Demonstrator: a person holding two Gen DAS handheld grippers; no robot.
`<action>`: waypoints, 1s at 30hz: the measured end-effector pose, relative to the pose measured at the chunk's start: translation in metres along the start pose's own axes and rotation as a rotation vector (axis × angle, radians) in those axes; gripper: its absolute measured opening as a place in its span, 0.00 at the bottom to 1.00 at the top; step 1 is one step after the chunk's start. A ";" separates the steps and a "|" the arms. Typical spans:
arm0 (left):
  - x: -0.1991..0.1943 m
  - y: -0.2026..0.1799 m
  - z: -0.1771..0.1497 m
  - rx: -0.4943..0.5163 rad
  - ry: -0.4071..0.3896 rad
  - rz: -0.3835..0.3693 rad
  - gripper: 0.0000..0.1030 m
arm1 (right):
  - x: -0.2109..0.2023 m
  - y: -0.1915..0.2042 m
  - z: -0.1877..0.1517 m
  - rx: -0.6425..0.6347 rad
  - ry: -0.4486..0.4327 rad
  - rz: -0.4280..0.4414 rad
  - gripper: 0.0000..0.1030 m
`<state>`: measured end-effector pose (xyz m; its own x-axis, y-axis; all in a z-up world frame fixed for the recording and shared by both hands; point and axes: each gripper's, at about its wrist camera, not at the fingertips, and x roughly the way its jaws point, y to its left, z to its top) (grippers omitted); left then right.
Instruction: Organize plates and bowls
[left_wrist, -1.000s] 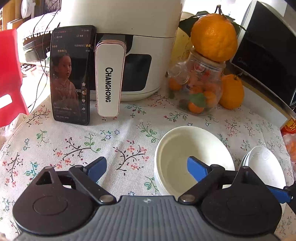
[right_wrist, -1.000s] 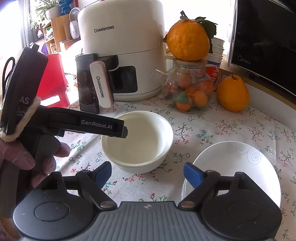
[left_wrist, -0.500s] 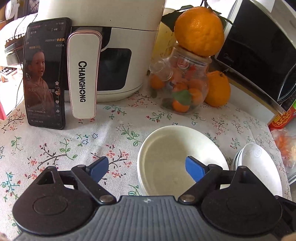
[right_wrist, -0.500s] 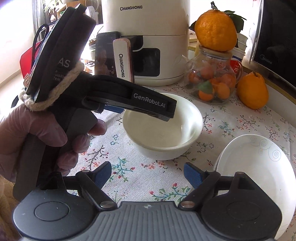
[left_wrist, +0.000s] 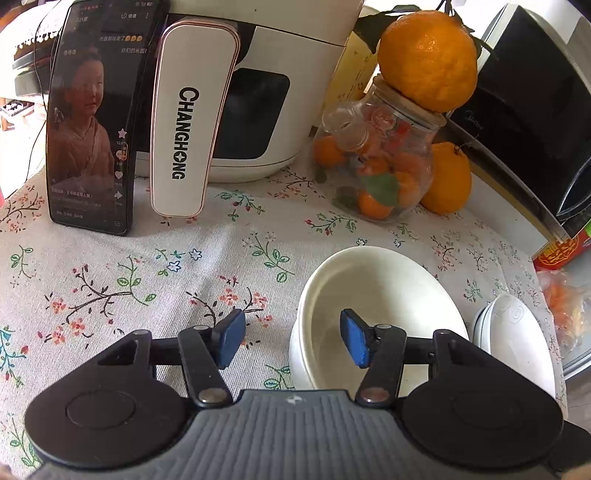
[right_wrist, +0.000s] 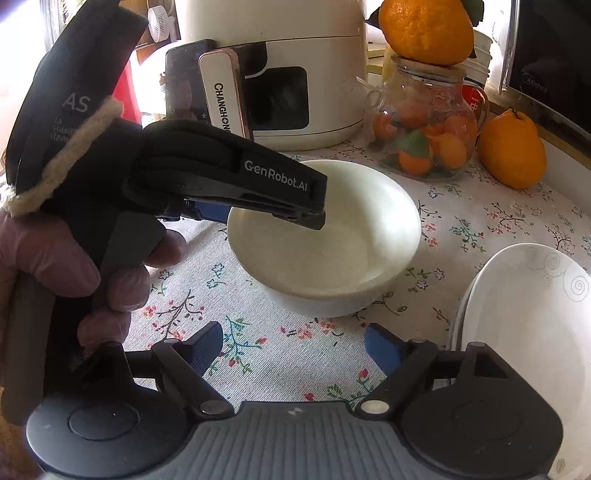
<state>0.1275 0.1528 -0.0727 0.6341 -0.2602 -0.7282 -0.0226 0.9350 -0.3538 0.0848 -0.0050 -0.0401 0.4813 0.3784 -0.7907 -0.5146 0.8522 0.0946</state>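
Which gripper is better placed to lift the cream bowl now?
Left. The left gripper straddles the cream bowl rim, jaws closing, pads not yet pressing. The right gripper hangs open over bare tablecloth.

A home kitchen or dining corner is suggested. The table (left_wrist: 110, 266) is covered with a flowered cloth, and a white Changhong air fryer (left_wrist: 266, 92) is stood at its back. A phone (left_wrist: 92, 129) is propped against it, beside a glass jar (left_wrist: 380, 162) of small oranges and what may be a microwave (left_wrist: 535, 110).
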 end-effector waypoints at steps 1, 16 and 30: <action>-0.001 0.001 0.000 -0.007 0.001 -0.004 0.48 | 0.001 -0.001 0.001 0.000 0.001 0.003 0.78; 0.001 -0.005 0.003 0.019 0.027 -0.026 0.17 | 0.020 -0.008 0.015 -0.026 -0.012 -0.067 0.75; -0.018 -0.009 0.010 -0.025 -0.012 -0.045 0.14 | -0.002 -0.007 0.021 -0.081 -0.098 -0.095 0.73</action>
<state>0.1239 0.1519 -0.0504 0.6443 -0.2990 -0.7039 -0.0129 0.9160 -0.4010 0.1023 -0.0041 -0.0271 0.5952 0.3341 -0.7308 -0.5169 0.8555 -0.0299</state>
